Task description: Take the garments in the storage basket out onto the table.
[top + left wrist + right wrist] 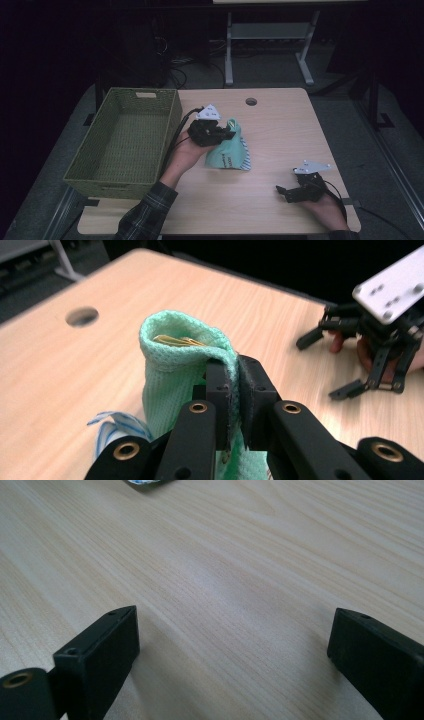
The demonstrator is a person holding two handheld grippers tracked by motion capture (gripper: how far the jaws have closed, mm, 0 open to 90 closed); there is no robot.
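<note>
The left gripper [226, 134] has its jaws pinched tight on the rim of a mint-green sock [227, 150], a fold of the knit squeezed flat between the two black pads [216, 390]. The sock stands bunched up from the table [280, 130] about midway between its near and far edges and somewhat toward the left edge, its open cuff pointing upward with a yellowish scrap showing inside the mouth; its lower part spreads out on the wood, where a bit of blue-and-white striped cloth [246, 159] lies against it. A person's left hand [187, 150] in a plaid sleeve [145, 215] carries that gripper, coming in from the near edge. Just left of it, over the table's left edge, sits a green woven basket [167, 130]. The right gripper [281, 192] rests low near the near right corner, well apart from the sock, its jaws spread wide over bare wood with nothing between them; seen from its own camera, the two pads [107, 650] stand far apart over the grain. A round cable hole [251, 101] marks the far edge.
</note>
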